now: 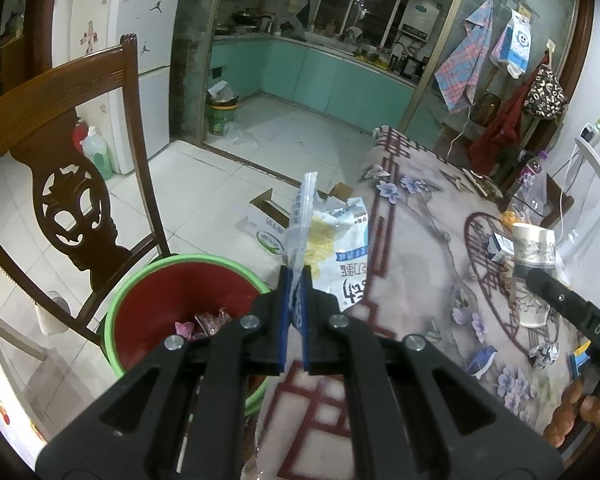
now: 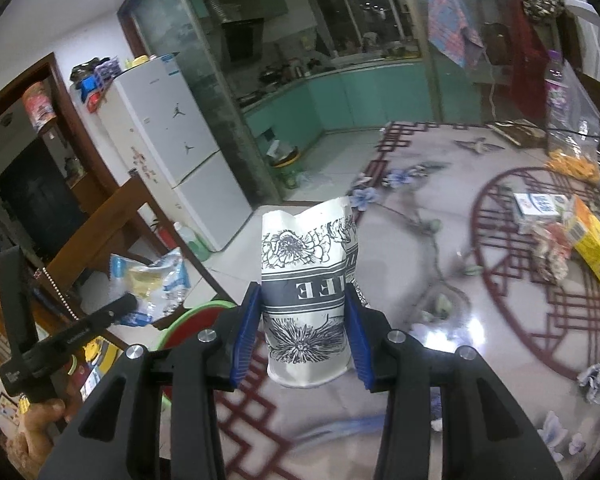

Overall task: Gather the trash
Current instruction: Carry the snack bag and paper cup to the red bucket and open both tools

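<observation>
Two pieces of trash gripped, bin just below the table edge

Two risks are judged, largest first. The table [image 1: 428,248] ends just beside the bin [image 1: 140,280], which is hemmed by the chair [image 1: 60,184]; a wide swing could be blocked there. The plastic wrapper [image 1: 332,240], pinched by a thin edge in the closed left gripper [image 1: 295,320], could slip out short of the bin. The paper cup [image 2: 306,300], already dented, is clamped by the right gripper [image 2: 305,332] above the table; further crushing is possible.
</observation>
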Action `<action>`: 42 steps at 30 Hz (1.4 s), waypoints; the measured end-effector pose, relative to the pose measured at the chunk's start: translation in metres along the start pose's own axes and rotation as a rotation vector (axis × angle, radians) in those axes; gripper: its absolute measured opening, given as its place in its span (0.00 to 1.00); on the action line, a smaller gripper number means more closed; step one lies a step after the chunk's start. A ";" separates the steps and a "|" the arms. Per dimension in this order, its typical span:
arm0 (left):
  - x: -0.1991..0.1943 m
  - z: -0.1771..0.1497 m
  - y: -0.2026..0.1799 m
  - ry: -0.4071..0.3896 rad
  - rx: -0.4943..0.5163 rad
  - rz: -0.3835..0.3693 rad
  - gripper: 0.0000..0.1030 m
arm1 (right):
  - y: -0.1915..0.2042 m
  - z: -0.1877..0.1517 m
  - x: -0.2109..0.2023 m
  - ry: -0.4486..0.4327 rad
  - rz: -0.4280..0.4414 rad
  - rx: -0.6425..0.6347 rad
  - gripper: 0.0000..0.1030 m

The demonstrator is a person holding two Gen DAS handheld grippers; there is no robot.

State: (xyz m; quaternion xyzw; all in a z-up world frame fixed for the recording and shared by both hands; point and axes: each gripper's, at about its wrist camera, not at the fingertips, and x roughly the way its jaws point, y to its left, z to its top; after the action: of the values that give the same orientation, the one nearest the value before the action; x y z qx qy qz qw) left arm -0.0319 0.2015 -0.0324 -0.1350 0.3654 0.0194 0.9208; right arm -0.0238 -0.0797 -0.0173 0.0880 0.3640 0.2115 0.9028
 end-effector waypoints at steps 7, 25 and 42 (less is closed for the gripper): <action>0.003 -0.002 0.012 0.013 -0.029 0.015 0.02 | 0.024 0.008 0.019 0.013 0.038 -0.034 0.39; 0.014 -0.008 0.063 0.063 -0.125 0.083 0.02 | 0.083 -0.003 0.072 0.099 0.116 -0.109 0.39; 0.022 -0.011 0.083 0.093 -0.163 0.137 0.03 | 0.113 -0.022 0.117 0.207 0.148 -0.154 0.39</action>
State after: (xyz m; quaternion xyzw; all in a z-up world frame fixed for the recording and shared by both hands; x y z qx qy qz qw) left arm -0.0343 0.2771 -0.0738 -0.1848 0.4134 0.1057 0.8853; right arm 0.0002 0.0735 -0.0706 0.0228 0.4305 0.3124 0.8465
